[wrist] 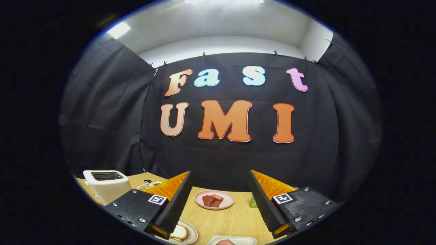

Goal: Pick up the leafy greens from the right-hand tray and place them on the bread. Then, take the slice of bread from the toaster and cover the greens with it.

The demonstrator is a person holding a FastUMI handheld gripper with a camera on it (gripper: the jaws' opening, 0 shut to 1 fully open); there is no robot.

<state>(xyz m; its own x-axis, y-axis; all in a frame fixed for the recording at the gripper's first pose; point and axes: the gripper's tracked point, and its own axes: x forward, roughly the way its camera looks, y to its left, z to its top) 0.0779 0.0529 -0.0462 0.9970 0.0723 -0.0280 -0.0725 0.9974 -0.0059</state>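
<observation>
- Fingers spread wide apart, gripping nothing, above the light wooden table
- White toaster at 9 o'clock of them
- Pink plate of meat at 12 o'clock between them
- Bread slice on a plate at 7 o'clock
- Black cloth walls the booth

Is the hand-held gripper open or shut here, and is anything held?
Open. The hand-held gripper has its fingers spread wide apart, with bare table and the pink plate of meat showing between them; nothing held.

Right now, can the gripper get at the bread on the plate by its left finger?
Probably yes. The gripper is open and holds nothing, and the bread slice lies on its plate partly under the left finger, so it would need to shift left and descend.
</observation>
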